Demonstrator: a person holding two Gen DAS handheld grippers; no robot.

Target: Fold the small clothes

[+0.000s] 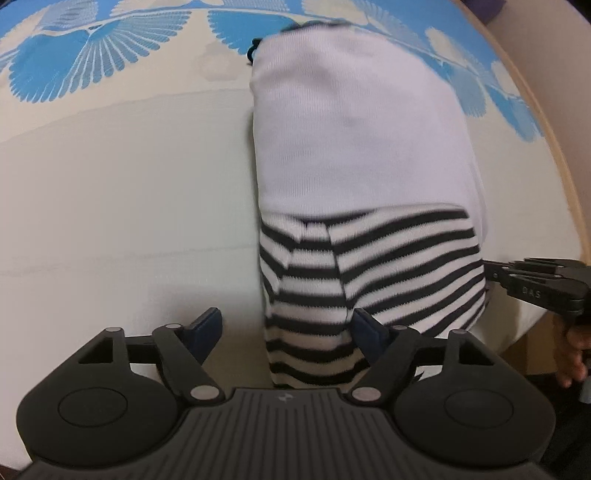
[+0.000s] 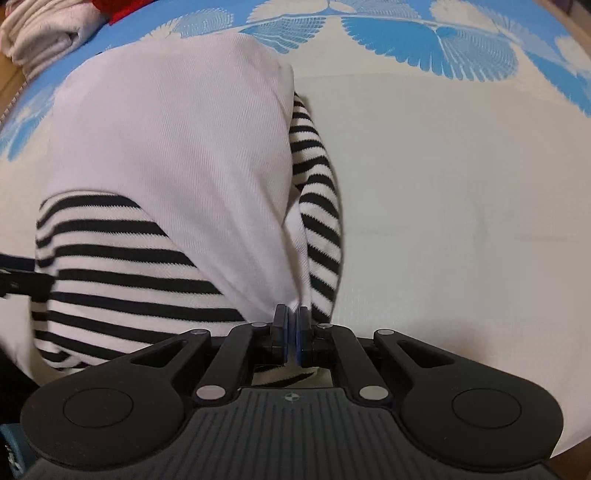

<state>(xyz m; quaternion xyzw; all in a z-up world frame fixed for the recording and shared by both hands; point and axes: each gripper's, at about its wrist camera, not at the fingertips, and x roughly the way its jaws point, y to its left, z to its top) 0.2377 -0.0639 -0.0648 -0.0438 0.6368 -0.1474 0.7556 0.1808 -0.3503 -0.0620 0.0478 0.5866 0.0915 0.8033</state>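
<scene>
In the left wrist view, a small garment [image 1: 354, 155] is seen lying on a cream sheet [image 1: 122, 192] bordered with a blue fan pattern. The garment is white in its upper part and black-and-white striped at the near end. The jaws of the left gripper [image 1: 291, 328] are held wide apart, with the striped near end lying between them; no grip is made. At the right edge, the right gripper [image 1: 535, 284] is seen at the garment's side, held by a hand [image 1: 572, 354].

In the right wrist view, the jaws of the right gripper [image 2: 292, 332] are pressed together on a pinch of the garment [image 2: 166, 147] at its near edge, where white fabric and a striped sleeve [image 2: 317, 206] meet. A folded pale cloth [image 2: 40, 29] and something red [image 2: 118, 9] are visible at the far left corner.
</scene>
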